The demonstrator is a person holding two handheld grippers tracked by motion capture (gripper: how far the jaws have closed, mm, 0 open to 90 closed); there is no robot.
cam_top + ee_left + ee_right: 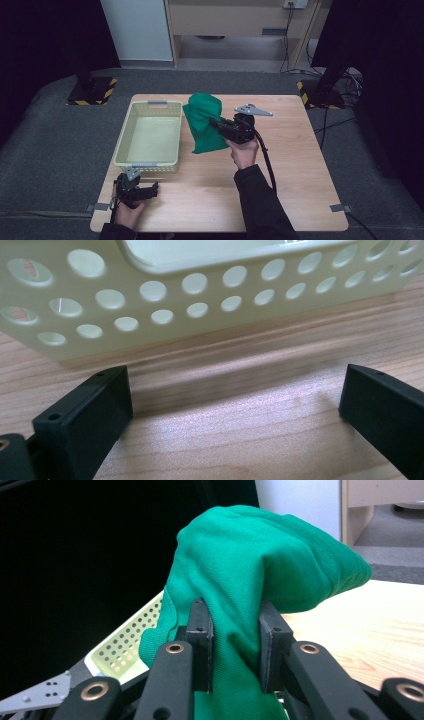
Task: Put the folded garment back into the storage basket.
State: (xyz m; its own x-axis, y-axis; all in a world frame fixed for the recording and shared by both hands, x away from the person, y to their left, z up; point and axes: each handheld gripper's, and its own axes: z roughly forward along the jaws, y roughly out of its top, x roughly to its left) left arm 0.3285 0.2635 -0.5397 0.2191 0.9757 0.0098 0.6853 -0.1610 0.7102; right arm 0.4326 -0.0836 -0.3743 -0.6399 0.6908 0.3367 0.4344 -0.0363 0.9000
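Fingers [200, 640] pinching green cloth [260, 565], left gripper [235, 405] agape near basket [200, 305]

A green cloth [203, 122] is bunched and lifted off the tabletop [300, 170], pinched in a thick fold between the right gripper's [220, 124] fingers [200, 640]. It hangs just right of a pale yellow perforated basket [122, 145], which sits left of centre.
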